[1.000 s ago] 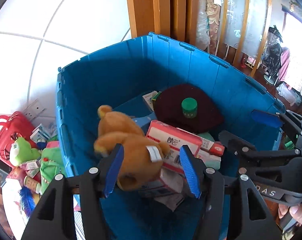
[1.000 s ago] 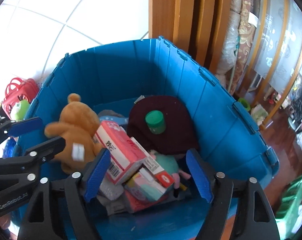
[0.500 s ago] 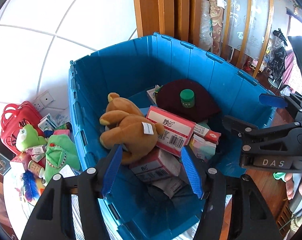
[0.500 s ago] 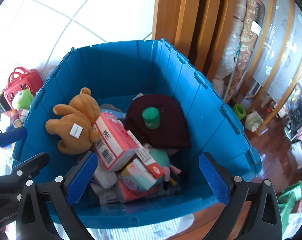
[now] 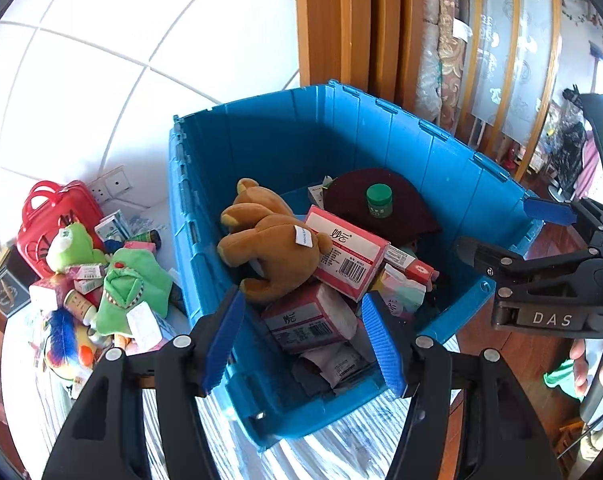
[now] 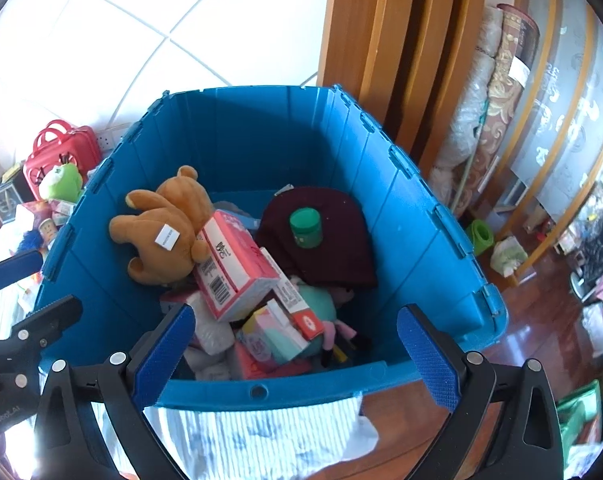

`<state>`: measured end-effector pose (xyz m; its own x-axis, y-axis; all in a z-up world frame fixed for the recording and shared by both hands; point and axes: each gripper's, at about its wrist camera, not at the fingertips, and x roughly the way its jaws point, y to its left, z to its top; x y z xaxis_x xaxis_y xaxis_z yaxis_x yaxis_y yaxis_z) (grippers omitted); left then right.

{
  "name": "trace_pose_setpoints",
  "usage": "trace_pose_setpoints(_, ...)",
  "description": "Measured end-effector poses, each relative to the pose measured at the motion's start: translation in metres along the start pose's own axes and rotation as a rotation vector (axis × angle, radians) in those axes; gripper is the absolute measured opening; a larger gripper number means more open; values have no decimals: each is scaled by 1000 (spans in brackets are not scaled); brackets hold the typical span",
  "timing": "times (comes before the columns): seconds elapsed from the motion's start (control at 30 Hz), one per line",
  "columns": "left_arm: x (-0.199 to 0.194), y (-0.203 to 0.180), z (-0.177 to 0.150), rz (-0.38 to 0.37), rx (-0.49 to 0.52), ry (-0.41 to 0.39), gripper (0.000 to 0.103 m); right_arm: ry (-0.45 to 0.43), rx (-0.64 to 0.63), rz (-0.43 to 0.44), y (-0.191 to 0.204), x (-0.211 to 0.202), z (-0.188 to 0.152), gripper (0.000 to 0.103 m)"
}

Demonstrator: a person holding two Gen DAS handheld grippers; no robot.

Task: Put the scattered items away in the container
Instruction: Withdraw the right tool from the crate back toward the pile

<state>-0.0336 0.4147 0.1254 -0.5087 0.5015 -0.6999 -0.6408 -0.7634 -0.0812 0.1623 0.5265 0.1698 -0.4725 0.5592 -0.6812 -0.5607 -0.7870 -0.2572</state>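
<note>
Both grippers — left, right — hang open and empty above the bin; we judge the green plush toy soft, light — best pinched mid-body.

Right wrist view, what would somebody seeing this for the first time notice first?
The big blue bin fills the middle of the view, heaped with things. A brown teddy bear lies against its left wall with a pink box beside it, and a green-lidded jar sits on a dark maroon cloth toward the back.
</note>
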Motion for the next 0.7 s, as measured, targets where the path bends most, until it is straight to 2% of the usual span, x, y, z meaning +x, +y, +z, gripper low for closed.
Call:
trace_pose_setpoints(0.3, -32, 3, -35, 66, -51, -74, 61, -52, -26, 68, 16, -24, -23, 103)
trace_pose_setpoints(0.5, -52, 28, -61, 97, -101, -91, 61, -86, -42, 113, 41, -40, -35, 103)
trace_pose_setpoints(0.7, -71, 66, -88, 116, -136, -104, 61, -105, -65, 145, 82, -53, -42, 103)
